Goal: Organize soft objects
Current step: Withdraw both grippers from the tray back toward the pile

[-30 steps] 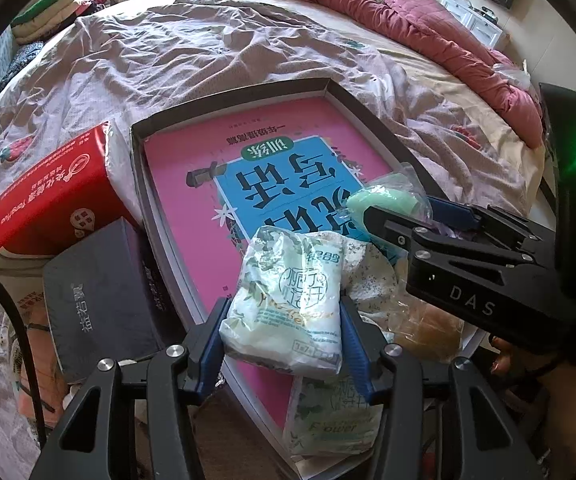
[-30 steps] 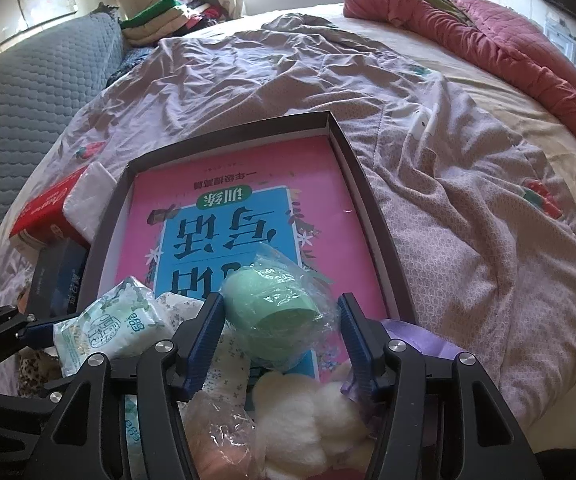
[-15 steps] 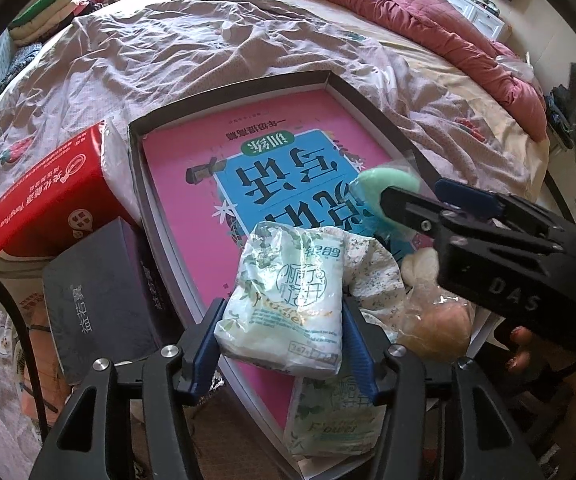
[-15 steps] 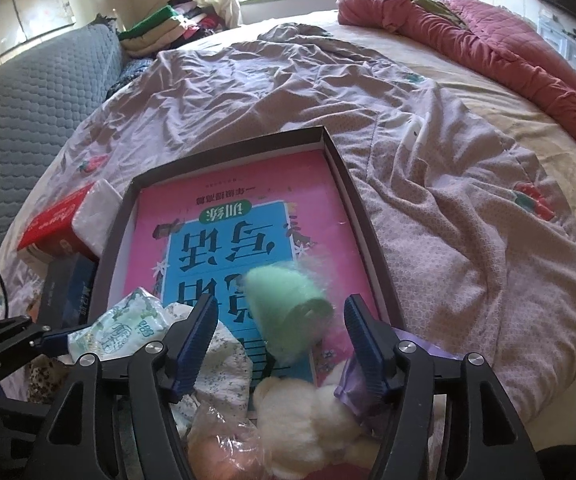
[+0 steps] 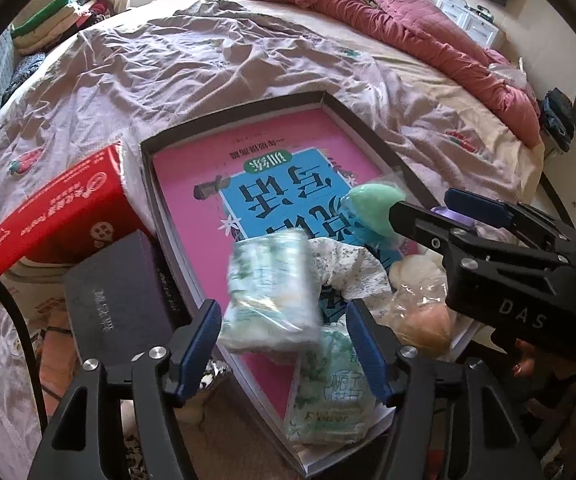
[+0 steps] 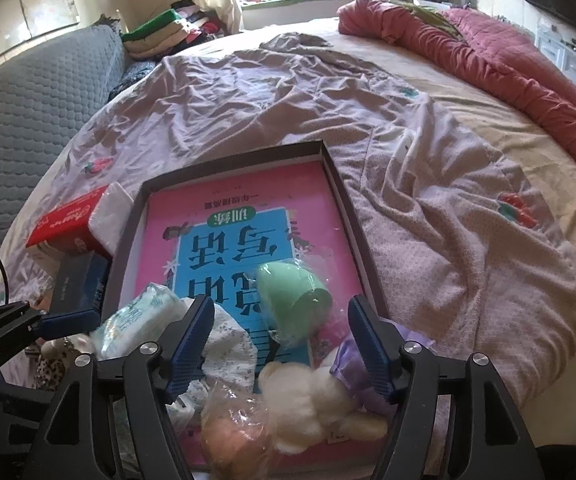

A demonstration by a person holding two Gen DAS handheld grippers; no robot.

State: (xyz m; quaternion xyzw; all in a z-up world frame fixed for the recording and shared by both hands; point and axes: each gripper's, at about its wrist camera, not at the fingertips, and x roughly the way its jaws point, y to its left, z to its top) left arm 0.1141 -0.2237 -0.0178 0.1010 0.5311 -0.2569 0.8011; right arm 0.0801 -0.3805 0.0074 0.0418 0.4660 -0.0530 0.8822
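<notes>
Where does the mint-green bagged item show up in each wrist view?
Left wrist view: the mint-green bagged item sits right of centre, partly hidden behind the right tongs.
Right wrist view: it lies low in the centre, between the open right tongs' fingers.
Shared landmark: the pink and blue book beneath it.

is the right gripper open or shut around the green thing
Open. The right gripper has its jaws spread wide, clear gaps either side of the green bagged item, which lies on the pink book.
</notes>
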